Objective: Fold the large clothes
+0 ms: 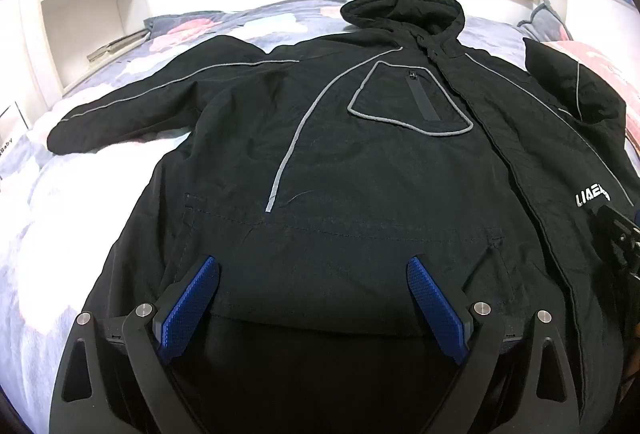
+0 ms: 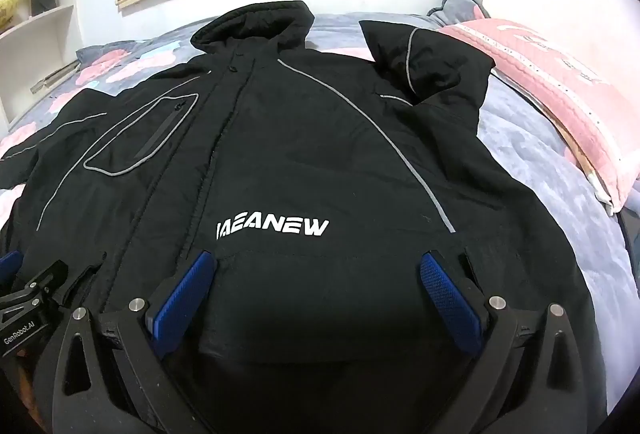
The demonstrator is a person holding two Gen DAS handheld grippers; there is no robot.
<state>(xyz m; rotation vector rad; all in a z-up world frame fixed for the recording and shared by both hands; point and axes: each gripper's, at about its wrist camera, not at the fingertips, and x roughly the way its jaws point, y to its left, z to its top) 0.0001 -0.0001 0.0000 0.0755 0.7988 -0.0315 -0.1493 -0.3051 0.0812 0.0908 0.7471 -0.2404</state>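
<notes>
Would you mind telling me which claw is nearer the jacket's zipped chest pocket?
Left. The left claw hovers open directly below the pocket; the right claw sits further right, under the logo, across the front placket.

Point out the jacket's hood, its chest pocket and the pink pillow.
hood (image 1: pixel 404 10), left wrist view, on the front of its black fabric.
chest pocket (image 1: pixel 400 102), left wrist view, on the panel inside the grey piping.
pink pillow (image 2: pixel 560 82), right wrist view, on its quilted top.

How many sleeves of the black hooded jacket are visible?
2. One sleeve lies stretched out flat across the bed to the left; the other sleeve is folded up at the right shoulder, by the pink quilt.
</notes>
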